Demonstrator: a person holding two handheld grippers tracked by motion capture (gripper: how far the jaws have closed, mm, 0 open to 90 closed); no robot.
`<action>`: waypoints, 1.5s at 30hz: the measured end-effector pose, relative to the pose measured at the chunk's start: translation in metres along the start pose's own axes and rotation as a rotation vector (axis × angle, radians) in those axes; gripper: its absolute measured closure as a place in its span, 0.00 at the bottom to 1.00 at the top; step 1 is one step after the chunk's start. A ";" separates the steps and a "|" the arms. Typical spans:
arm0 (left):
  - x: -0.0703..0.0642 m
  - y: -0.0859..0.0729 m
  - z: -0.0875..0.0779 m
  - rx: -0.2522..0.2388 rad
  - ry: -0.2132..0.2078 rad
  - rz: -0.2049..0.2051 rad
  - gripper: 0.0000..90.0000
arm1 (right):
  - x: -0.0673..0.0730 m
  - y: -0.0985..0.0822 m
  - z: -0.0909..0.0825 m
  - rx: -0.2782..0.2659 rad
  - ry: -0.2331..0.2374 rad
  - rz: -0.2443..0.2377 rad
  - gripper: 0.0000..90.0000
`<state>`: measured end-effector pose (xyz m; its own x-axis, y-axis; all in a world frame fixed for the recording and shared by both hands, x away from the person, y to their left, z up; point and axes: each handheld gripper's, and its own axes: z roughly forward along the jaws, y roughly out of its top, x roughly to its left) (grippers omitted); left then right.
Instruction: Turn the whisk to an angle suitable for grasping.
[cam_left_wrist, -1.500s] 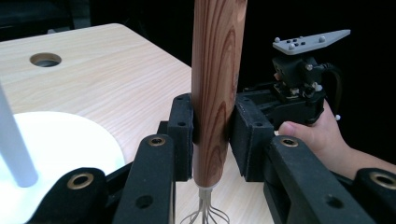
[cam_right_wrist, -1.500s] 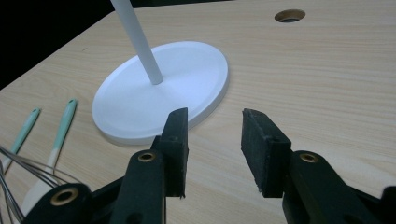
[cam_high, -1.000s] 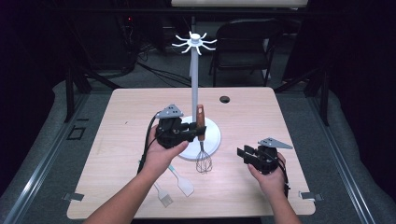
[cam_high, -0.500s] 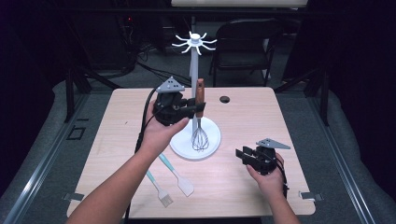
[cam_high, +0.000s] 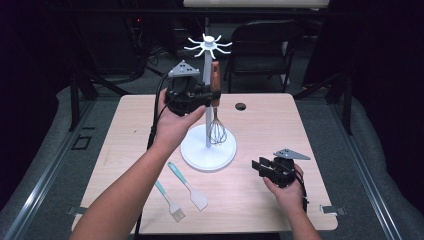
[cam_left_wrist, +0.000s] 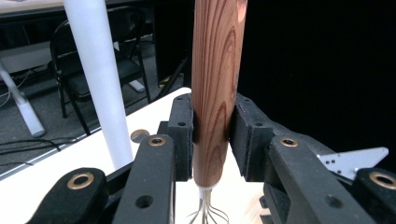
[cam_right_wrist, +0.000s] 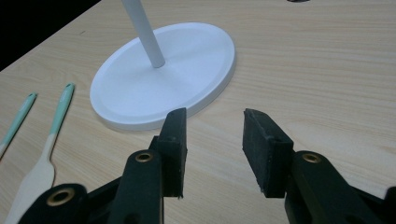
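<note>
1. The left tool (cam_high: 202, 96) is closed on the wooden handle of the whisk (cam_high: 216, 107), held upright above the bench (cam_high: 300, 130), just beside the white stand pole (cam_high: 207, 100).
2. The whisk is judged light; its handle is stiff and smooth, its wires springy, so the handle is the place to grip.
3. The hook crown (cam_high: 208, 46) and pole crowd the path.
4. A brush (cam_high: 169, 201) and spatula (cam_high: 188, 186) lie near-left.
5. The right tool (cam_right_wrist: 212, 140) rests open and empty at the near right.
</note>
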<state>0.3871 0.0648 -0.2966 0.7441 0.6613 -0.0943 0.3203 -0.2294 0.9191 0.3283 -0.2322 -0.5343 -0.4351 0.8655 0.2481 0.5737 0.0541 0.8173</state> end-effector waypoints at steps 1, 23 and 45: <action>0.001 0.002 0.000 -0.004 -0.002 -0.004 0.79 | 0.000 0.000 0.000 0.000 0.001 -0.001 0.67; 0.023 0.008 0.003 0.005 -0.017 -0.048 0.79 | 0.003 -0.001 0.003 0.010 0.008 -0.010 0.67; 0.030 0.004 0.004 -0.011 0.030 -0.028 0.68 | 0.003 -0.001 0.004 0.010 0.005 -0.014 0.66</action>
<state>0.4126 0.0808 -0.2969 0.7172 0.6883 -0.1089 0.3340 -0.2024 0.9206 0.3288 -0.2274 -0.5368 -0.4467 0.8622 0.2389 0.5744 0.0717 0.8154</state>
